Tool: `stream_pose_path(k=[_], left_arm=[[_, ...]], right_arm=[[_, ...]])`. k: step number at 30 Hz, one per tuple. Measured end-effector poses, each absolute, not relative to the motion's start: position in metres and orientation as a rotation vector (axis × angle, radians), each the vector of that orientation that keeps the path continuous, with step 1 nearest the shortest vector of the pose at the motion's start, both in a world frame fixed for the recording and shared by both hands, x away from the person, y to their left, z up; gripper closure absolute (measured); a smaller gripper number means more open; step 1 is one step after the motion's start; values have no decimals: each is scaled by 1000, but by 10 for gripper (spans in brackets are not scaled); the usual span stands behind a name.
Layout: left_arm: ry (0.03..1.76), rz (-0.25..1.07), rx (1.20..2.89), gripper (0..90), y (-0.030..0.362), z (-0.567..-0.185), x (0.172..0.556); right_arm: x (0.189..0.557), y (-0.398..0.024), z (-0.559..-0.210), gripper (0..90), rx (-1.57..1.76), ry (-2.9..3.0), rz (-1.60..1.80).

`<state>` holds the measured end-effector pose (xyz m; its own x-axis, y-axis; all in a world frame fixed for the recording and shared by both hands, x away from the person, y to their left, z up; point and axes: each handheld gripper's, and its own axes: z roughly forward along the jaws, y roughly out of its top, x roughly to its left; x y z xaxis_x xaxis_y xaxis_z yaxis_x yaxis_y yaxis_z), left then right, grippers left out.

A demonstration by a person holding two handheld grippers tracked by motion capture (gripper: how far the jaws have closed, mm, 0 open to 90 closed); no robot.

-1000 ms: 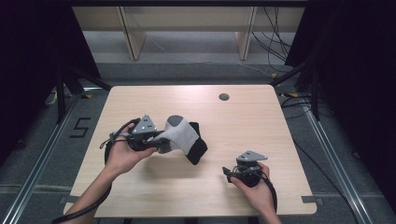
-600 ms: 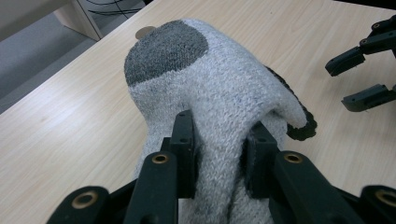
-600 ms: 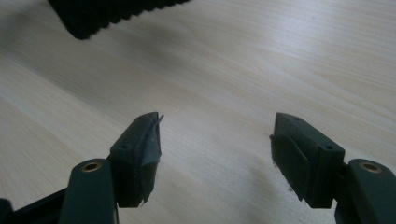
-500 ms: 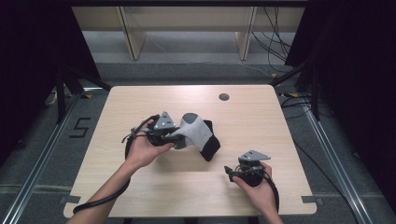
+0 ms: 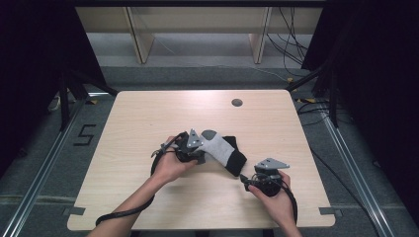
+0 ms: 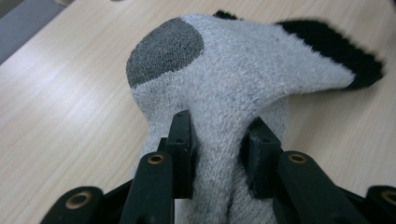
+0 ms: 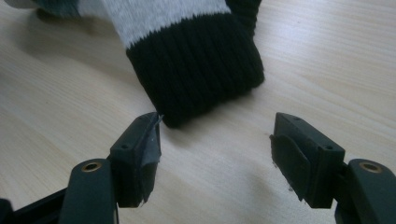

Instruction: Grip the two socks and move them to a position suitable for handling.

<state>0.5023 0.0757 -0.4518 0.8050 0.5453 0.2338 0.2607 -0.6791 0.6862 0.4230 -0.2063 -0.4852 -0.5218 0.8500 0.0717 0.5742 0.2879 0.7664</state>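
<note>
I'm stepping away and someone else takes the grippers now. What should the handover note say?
Left gripper: shut on the grey sock, pads pinching its body; jaws have just been easing open.
Right gripper: open, empty, facing the sock's black cuff, not touching it.
Sock lies mid-table, cuff resting on the wood.
Done: sock brought within the right gripper's reach.
Left: probably grip the cuff with the right.

A pale wooden table is standing on a grey floor — a round dark hole is showing near its far edge, and cables are trailing behind.
</note>
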Motion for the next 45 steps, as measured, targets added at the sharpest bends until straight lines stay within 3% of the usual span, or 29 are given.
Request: stream_pose_path(k=[3, 7, 10, 12, 14, 19, 28, 32, 37, 45], left_arm=[[605, 535, 2326, 608, 76, -462, 504], [558, 482, 2320, 420, 76, -465, 504], [593, 422, 2205, 477, 95, -447, 496], [630, 472, 2215, 608, 111, -441, 494], [648, 485, 2240, 680, 117, -442, 494], [778, 470, 2306, 711, 148, -469, 495], [792, 453, 2290, 685, 153, -484, 502], [765, 455, 2253, 574, 162, -469, 501], [765, 478, 2177, 474, 182, -449, 492], [775, 509, 2158, 420, 213, -445, 470]], right_arm=[[425, -208, -481, 338, 1288, 2202, 1077], [427, -207, -475, 338, 1328, 2192, 1104], [434, -209, -465, 365, 1295, 2161, 1106], [439, -208, -461, 413, 1291, 2155, 1103], [446, -206, -458, 484, 1275, 2155, 1081], [466, -194, -466, 568, 1257, 2194, 993], [472, -194, -484, 531, 1321, 2215, 924], [468, -195, -476, 438, 1339, 2208, 908], [459, -206, -466, 391, 1281, 2151, 964], [442, -213, -466, 366, 1251, 2163, 982]])
